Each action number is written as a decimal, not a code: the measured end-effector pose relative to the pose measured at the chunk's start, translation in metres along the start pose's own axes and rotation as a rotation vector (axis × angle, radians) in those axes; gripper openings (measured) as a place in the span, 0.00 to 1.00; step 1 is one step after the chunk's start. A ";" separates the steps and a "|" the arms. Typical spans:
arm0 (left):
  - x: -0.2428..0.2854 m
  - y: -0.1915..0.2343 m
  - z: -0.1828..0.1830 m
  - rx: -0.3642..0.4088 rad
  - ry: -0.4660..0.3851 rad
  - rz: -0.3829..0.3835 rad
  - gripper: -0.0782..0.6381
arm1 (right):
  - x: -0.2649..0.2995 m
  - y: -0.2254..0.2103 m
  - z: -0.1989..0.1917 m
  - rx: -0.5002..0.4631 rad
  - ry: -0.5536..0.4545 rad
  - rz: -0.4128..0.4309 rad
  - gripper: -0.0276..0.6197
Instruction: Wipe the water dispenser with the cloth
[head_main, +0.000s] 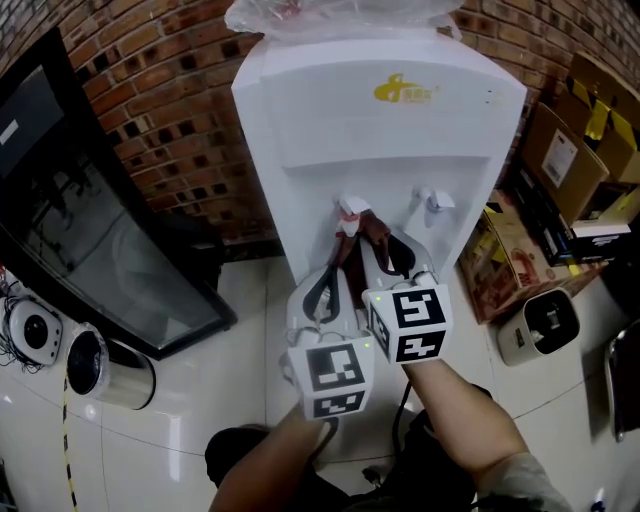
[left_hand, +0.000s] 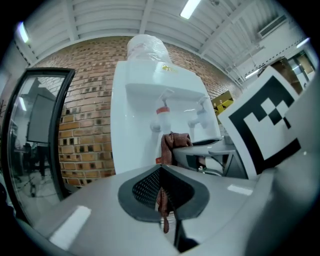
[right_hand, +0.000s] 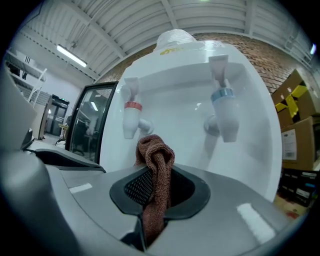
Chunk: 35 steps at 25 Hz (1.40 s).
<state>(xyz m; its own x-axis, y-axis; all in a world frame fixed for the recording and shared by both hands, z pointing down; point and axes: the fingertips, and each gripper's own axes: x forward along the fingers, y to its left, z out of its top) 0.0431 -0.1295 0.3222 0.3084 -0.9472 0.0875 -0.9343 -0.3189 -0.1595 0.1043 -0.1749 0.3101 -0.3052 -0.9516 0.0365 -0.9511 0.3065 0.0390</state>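
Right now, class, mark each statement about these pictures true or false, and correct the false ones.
1. The right gripper has its jaws shut on the cloth. True.
2. The cloth is blue. False: it is brown.
3. The dispenser has a red tap and a blue tap. True.
4. A tiled wall stands behind the dispenser. False: it is a brick wall.
5. Boxes stand beside the dispenser. True.

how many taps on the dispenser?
2. One red-collared tap at the recess's left, just behind the cloth; one blue-collared tap at its right. None seems hidden.
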 end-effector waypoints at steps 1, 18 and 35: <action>0.001 -0.003 0.001 -0.001 -0.002 -0.005 0.11 | -0.002 -0.005 0.000 0.008 0.002 -0.012 0.15; 0.018 -0.074 0.017 -0.016 -0.048 -0.152 0.11 | -0.047 -0.096 0.003 0.019 0.065 -0.211 0.15; 0.017 -0.143 0.025 -0.066 -0.058 -0.260 0.11 | -0.091 -0.158 0.009 0.003 0.059 -0.310 0.15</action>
<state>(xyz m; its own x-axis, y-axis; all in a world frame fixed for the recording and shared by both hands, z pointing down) 0.1869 -0.1011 0.3218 0.5476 -0.8345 0.0606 -0.8312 -0.5509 -0.0746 0.2819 -0.1367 0.2917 0.0023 -0.9967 0.0811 -0.9985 0.0021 0.0545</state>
